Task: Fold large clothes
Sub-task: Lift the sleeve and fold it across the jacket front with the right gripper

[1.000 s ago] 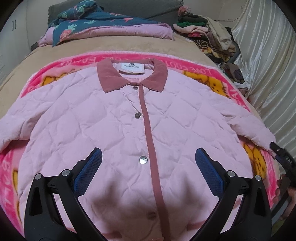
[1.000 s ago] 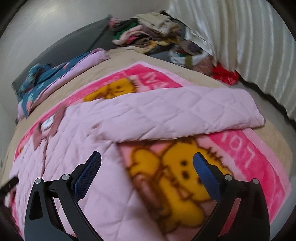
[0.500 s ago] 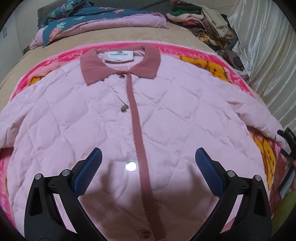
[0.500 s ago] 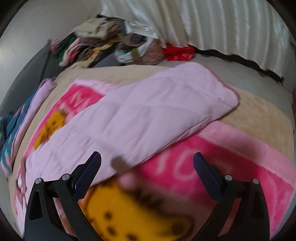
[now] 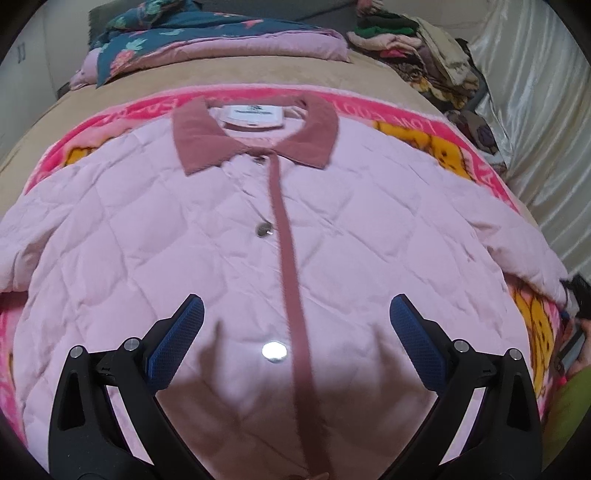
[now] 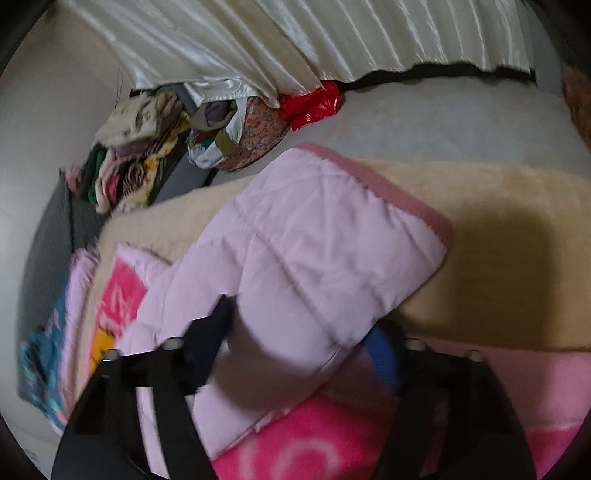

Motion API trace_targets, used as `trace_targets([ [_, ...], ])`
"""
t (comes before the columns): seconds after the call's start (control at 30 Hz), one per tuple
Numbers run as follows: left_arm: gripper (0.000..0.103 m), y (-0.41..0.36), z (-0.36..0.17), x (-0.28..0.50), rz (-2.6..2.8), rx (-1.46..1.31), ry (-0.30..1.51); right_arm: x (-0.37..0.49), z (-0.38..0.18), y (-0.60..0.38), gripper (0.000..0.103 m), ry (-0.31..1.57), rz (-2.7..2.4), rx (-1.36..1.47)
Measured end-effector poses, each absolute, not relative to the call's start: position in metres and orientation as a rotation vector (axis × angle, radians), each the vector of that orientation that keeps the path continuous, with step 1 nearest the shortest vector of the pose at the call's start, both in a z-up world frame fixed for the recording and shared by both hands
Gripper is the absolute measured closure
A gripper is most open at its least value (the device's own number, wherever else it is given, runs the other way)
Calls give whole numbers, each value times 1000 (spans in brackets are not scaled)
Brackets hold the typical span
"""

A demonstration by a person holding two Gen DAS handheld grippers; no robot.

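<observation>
The left gripper [image 5: 295,325] hovers spread wide over the pink quilted jacket [image 5: 207,251], flat on a cartoon blanket [image 5: 461,147]. The right gripper [image 6: 299,328] straddles its sleeve [image 6: 314,236], grip uncertain; curtains [image 6: 332,33] hang beyond.

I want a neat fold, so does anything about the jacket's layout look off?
Mostly tidy: the jacket lies flat and buttoned. Only its sleeve runs off the blanket toward the bed edge, between the right gripper's fingers.
</observation>
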State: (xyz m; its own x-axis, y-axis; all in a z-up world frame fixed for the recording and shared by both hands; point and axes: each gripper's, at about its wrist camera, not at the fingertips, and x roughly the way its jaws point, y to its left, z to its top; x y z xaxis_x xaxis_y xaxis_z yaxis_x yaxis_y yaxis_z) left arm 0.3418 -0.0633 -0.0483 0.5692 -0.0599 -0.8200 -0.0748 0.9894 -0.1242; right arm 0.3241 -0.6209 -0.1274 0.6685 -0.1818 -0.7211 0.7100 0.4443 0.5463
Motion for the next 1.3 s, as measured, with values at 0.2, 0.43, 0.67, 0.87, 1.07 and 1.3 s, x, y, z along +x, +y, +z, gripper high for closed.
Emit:
trace_targets([
  [0.2, 8, -46, -37, 344, 37, -163, 955, 333, -86, -601, 72, 628, -549, 753],
  [0.43, 8, -28, -15, 342, 44, -167, 925, 350, -1, -542, 77, 545, -378, 487],
  [0.67, 8, 2, 3, 322, 59, -211, 887, 365, 62, -470, 78, 476, -217, 347],
  [0.87, 8, 31, -1, 315, 79, -247, 893, 373, 88, -427, 80, 448, -138, 308],
  [1.07, 8, 59, -5, 312, 83, -299, 881, 381, 109, -385, 81, 435, -96, 269],
  [1.3, 8, 87, -3, 310, 77, -370, 868, 386, 130, -340, 82, 420, -59, 272],
])
